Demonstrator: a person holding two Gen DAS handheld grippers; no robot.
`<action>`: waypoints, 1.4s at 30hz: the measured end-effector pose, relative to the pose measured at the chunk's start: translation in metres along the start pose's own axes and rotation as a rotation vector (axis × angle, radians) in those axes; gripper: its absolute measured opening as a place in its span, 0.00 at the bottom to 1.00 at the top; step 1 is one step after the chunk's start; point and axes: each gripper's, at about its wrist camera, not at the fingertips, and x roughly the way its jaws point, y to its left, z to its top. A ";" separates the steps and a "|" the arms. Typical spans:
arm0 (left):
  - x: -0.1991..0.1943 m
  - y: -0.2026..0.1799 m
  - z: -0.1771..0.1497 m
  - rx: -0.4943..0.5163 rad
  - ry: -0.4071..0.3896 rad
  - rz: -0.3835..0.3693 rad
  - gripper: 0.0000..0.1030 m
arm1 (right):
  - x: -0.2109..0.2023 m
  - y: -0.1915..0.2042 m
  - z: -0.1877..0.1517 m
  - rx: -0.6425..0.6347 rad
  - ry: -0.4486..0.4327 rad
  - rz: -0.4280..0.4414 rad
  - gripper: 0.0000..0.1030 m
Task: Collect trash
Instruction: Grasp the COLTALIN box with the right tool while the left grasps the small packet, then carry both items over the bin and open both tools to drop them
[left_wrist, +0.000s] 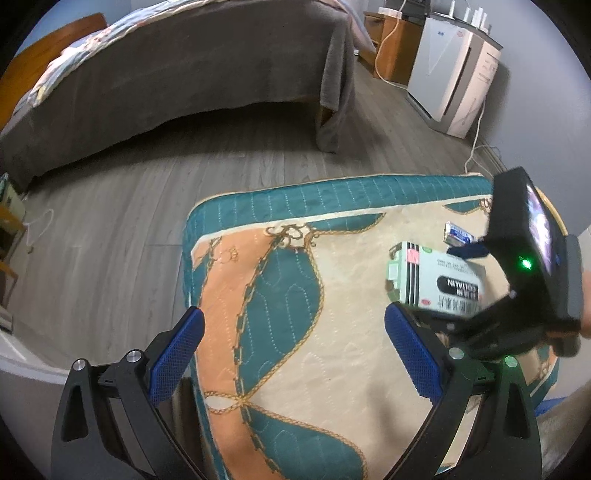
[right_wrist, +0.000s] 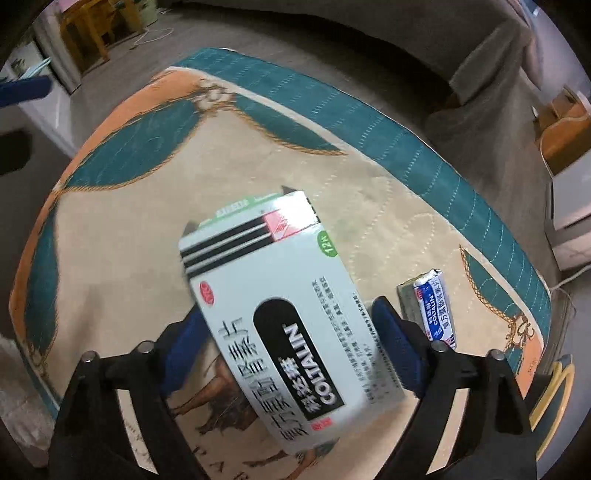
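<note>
Medicine box (right_wrist: 280, 306) right in the middle of the quilt-covered desk (left_wrist: 351, 369), sitting skewed between the jaws of the right hand-held gripper (right_wrist: 286, 314), pointed steeply down at it. Jaws spread wide around the box, one blue pad just beside its right edge, the other tucked behind its left edge. Honestly can't tell whether the pads are pressing yet or just bracketing it, and can't tell either whether the box is flat on the cloth or tipped up a bit. Second bit of trash, a small crumpled packet (right_wrist: 430, 306), lying just beside the box on the right-hand part of the desk, untouched. Left hand-held gripper (left_wrist: 295, 314) hovering over the other half of the desk, wide open, nothing between its pads. No bin or bag anywhere in either view, so no idea where this stuff is meant to end up. Judging from all that: very early days. Nothing collected as far as can be seen, both pieces on the desk, first grab only just being set up. Left to do: clamp the box properly, lift it, carry it off to wherever the trash goes, then back for the little packet. Probably an easy pick, light cardboard, though squeezing too hard likely to crush it.
</note>
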 end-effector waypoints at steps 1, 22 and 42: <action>-0.001 -0.001 0.001 -0.004 -0.003 -0.004 0.94 | -0.006 0.001 -0.003 -0.008 -0.004 0.004 0.78; 0.067 -0.162 0.035 0.181 0.032 -0.052 0.94 | -0.092 -0.155 -0.114 0.497 -0.082 -0.063 0.77; 0.124 -0.217 0.044 0.345 0.064 -0.094 0.57 | -0.099 -0.183 -0.145 0.582 -0.106 -0.025 0.77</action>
